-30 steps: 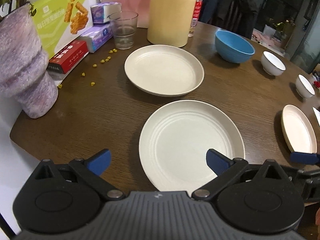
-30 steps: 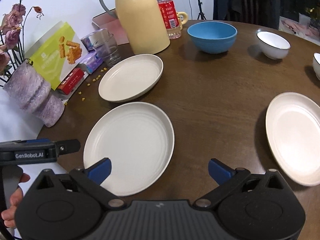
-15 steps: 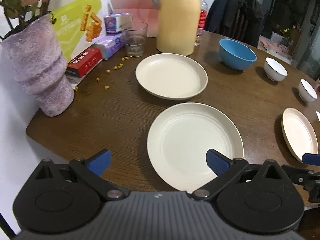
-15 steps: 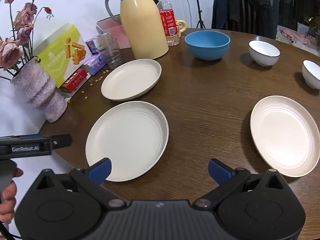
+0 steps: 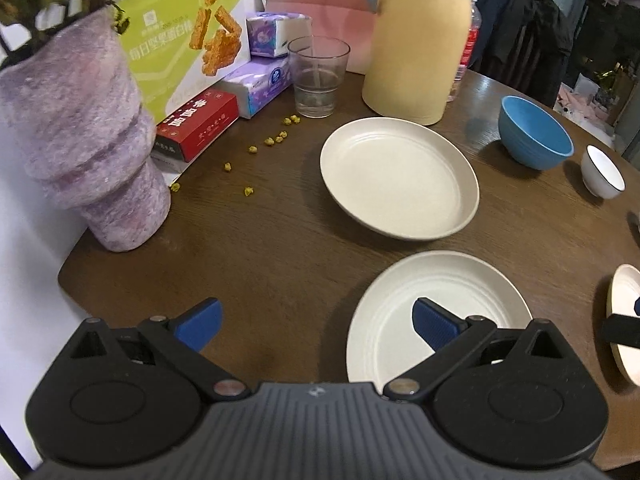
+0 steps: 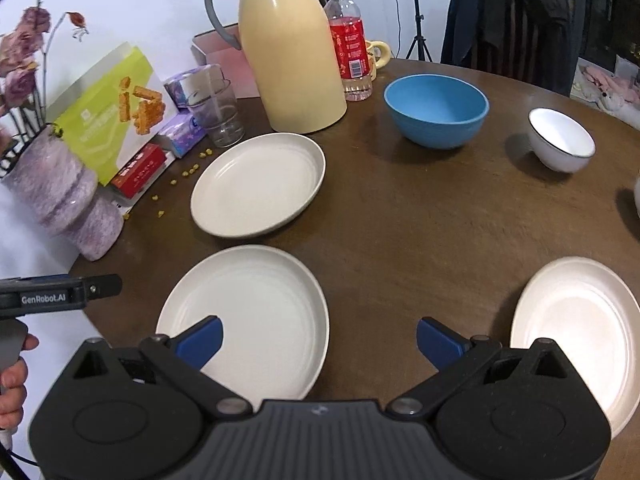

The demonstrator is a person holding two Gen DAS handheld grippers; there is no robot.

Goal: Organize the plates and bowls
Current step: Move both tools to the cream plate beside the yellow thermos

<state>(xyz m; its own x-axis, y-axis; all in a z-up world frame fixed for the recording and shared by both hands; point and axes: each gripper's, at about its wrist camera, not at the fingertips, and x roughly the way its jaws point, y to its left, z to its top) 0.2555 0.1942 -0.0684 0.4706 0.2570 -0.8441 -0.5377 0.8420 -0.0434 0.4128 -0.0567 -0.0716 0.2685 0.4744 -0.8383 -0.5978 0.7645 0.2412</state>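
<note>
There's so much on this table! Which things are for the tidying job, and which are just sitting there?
For the job: three round cream plates, blue bowl, small white bowl.

Just lying about: yellow thermos jug, clear glass, red-labelled bottle, purple vase, snack box.

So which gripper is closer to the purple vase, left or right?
Left. The left gripper hovers over the table edge just right of the vase. The right gripper is farther right, between two near plates.
</note>
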